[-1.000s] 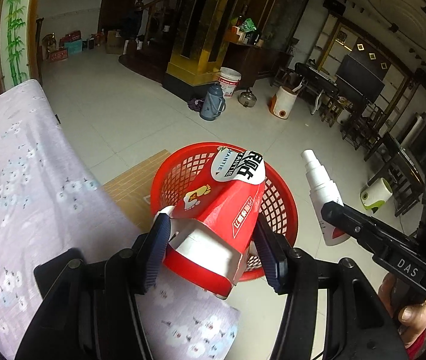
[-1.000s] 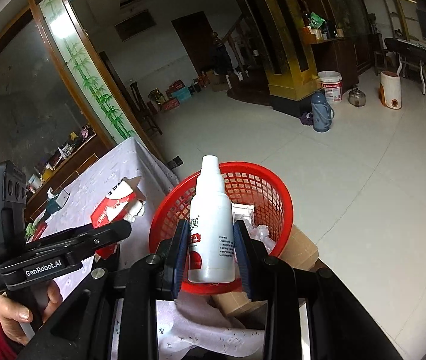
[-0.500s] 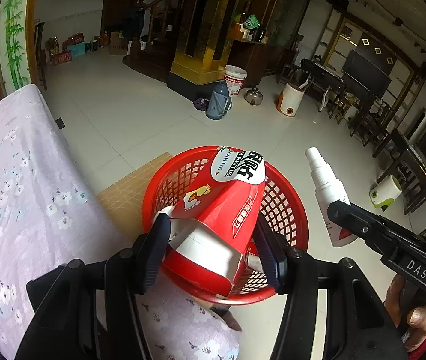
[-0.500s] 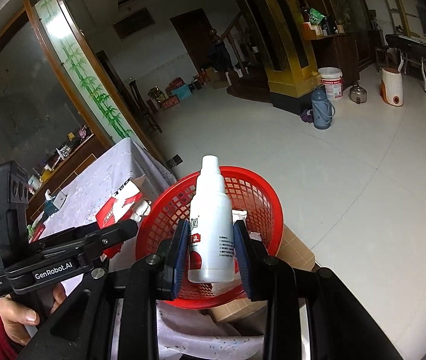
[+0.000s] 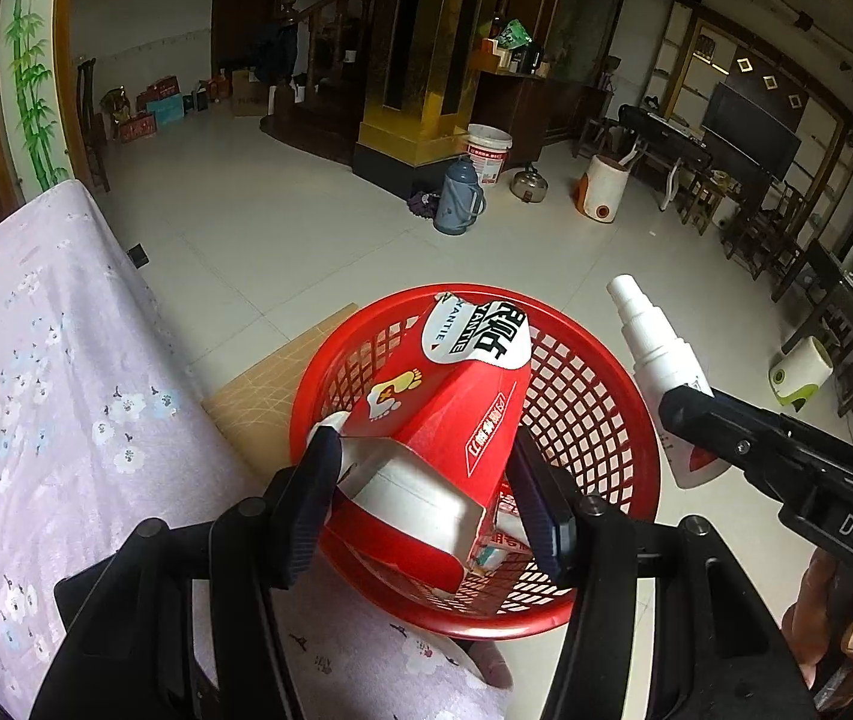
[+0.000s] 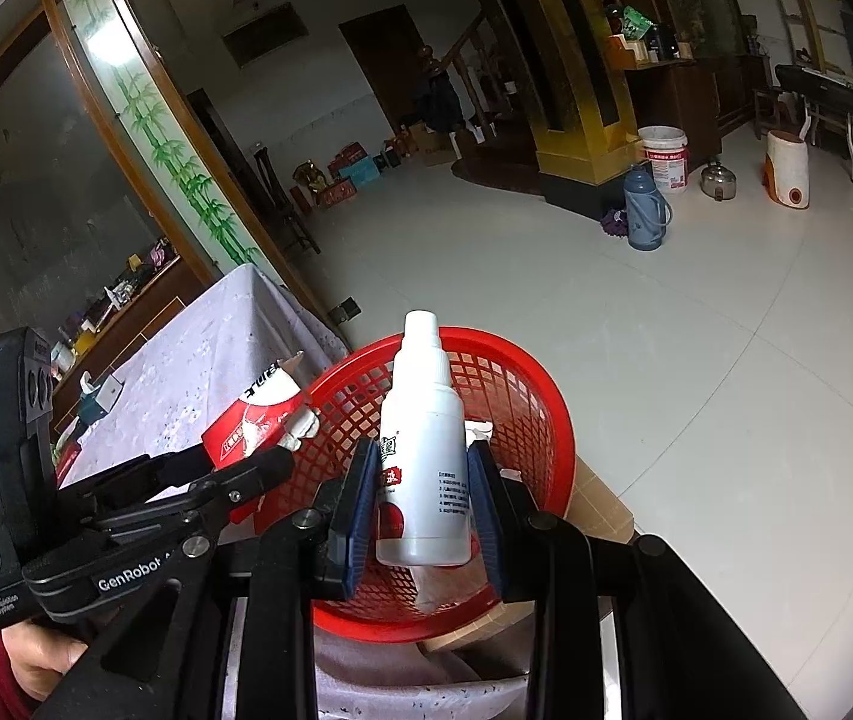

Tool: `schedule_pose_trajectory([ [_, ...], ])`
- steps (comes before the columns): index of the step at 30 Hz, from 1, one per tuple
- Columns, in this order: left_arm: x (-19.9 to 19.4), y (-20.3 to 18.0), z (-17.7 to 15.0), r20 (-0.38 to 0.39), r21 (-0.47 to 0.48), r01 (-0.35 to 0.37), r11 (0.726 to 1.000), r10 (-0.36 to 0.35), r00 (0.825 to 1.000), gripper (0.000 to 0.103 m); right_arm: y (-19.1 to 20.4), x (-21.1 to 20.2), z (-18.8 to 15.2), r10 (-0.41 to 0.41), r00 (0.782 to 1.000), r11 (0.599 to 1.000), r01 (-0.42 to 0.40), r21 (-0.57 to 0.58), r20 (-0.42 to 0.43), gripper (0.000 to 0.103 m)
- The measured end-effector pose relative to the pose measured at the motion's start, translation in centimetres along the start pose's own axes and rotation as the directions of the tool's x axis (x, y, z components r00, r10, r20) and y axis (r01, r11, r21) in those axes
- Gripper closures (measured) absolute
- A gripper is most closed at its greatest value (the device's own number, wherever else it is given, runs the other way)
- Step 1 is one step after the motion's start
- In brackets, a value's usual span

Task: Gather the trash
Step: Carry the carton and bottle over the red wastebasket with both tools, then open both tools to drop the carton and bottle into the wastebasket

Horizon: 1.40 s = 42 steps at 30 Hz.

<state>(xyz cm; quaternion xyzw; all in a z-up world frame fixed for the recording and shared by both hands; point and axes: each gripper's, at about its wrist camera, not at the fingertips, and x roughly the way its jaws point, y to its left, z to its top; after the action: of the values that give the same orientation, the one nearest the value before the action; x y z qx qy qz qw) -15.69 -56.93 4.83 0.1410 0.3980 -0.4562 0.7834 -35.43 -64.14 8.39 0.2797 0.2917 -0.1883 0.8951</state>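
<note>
- Left wrist view: left hand-held gripper clamps the torn red cardboard carton, light and crushable, across its flat sides.
- Right hand-held gripper pinches the smooth white plastic spray bottle, rigid but slippery, low on its body.

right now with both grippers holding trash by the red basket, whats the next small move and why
Probably open the left gripper: its red carton hangs over the red basket, so it should drop in. The right gripper's white bottle can follow.
</note>
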Motion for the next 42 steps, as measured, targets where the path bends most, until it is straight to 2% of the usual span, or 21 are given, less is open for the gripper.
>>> schedule_pose_trajectory([
  [42, 2.3, 0.4, -1.1, -0.034, -0.009, 0.027, 1.000, -0.028, 0.999, 0.047, 0.4, 2.9, 1.9, -0.015, 0.999, 1.000, 0.015, -0.003, -0.042, 0.070],
])
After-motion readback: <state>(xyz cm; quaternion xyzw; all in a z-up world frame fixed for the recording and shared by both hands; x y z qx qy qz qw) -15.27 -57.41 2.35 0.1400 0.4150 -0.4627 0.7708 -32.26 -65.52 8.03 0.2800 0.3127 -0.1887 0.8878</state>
